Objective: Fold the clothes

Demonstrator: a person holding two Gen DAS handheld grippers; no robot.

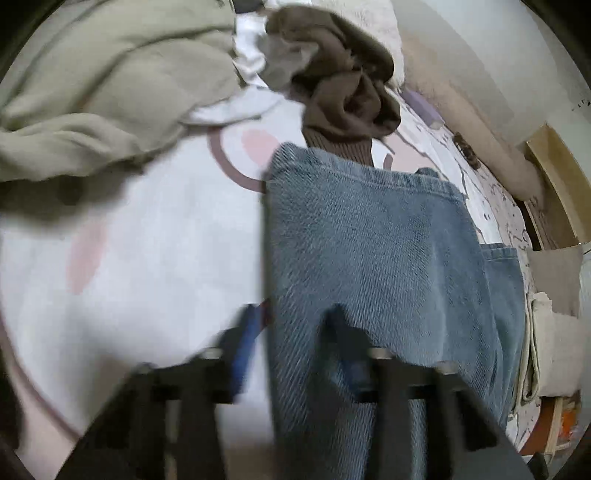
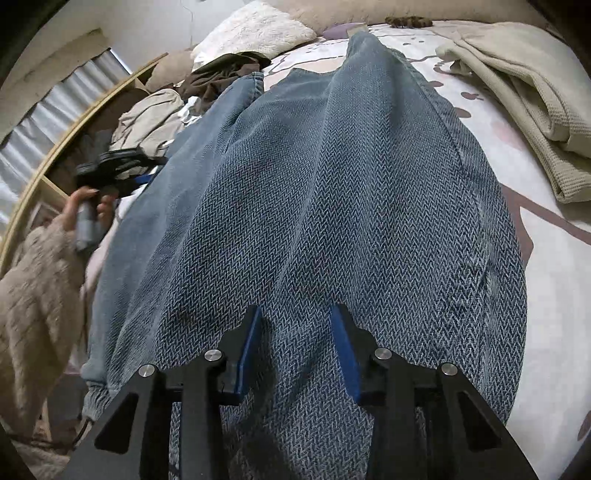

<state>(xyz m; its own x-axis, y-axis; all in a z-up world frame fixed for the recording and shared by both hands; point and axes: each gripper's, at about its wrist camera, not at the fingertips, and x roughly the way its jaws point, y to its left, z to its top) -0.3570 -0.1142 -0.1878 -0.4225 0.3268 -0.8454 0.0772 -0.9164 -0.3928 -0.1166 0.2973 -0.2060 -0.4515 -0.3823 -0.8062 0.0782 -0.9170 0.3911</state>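
A: What sits nearest in the right wrist view?

B: The right gripper (image 2: 297, 325), its blue-padded fingers (image 2: 251, 347) spread apart and released, hovering over the blue trousers (image 2: 332, 192). Cloth shows in the gap between them, but they clamp nothing.

A: And the trousers themselves?

B: They lie flat along the bed (image 2: 554, 280), stretching away from the camera on the white sheet with pink and mauve shapes. An elastic cuff shows at the lower left (the herringbone weave is sharp here).

A: The other gripper?

B: In the left wrist view the left gripper (image 1: 291, 325) is blurred. One finger (image 1: 245, 339) is over the bare sheet, the other over the trousers' edge, with a wide gap between, so it reads as unclenched and empty. From the right wrist view, the person's hand (image 2: 86, 212) holds its handle at the left side of the trousers, a fuzzy beige sleeve (image 2: 33, 288) behind it.

A: What lies farther off?

B: A folded cream garment (image 2: 535, 107) rests on the bed to the right of the trousers, apart from them. Beyond the trousers' far end sits a crumpled brown garment (image 1: 340, 74), touching their top edge in the left view, and beside it a pale olive heap (image 1: 110, 85). Farthest back, a fluffy white pillow (image 2: 258, 29) lies by the wall.
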